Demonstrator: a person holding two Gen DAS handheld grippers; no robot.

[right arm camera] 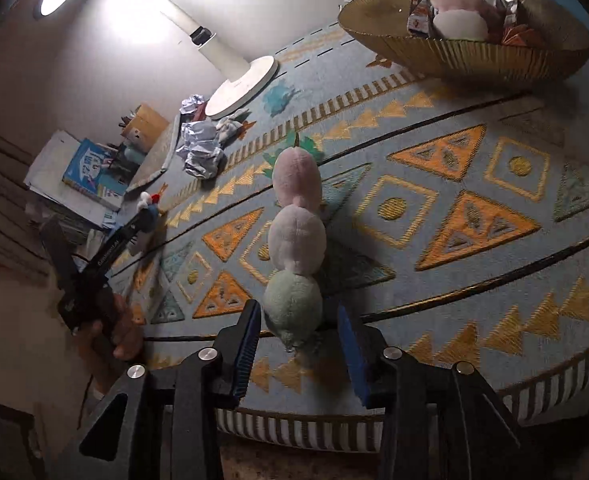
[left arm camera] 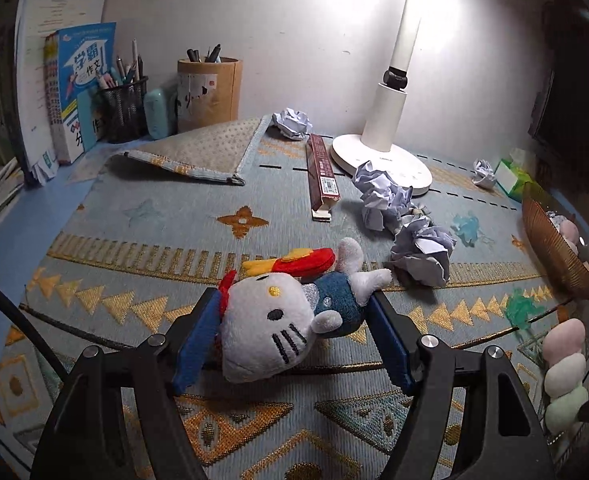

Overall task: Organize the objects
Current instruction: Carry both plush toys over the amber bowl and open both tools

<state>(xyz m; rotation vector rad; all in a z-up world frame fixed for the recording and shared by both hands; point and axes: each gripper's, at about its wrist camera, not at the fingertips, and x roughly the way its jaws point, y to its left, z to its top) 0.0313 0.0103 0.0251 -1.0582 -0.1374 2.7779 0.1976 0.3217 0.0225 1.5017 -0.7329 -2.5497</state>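
Plush and light, the white cat toy (left arm camera: 270,320) lies on its side on the patterned mat (left arm camera: 154,220) that covers the bench, between the blue pads of the left claw (left arm camera: 294,336). The pads stand apart on either side of it; whether they already touch the fabric I cannot tell. Being soft, it should squash under pressure and not slip, so the round head looks like the firmest place to pinch, while the limbs would flop.

Further right, crumpled paper balls (left arm camera: 418,252) lie near the white lamp base (left arm camera: 382,160), and the wicker basket (left arm camera: 554,248) sits at the mat's far edge.

From the right wrist, the three-ball plush stick (right arm camera: 296,236), pink, white and green, lies lengthwise ahead of the right claw (right arm camera: 300,344), whose pads are spread with the green end between them, seemingly untouched. It too is soft and light; a pinch across one ball should hold.

Only this view shows what the basket (right arm camera: 454,52) holds: another plush and small packets. It also catches the left claw from outside, a bare hand (right arm camera: 122,332) gripping its handle. The pen holders and books show clearly only from the left.
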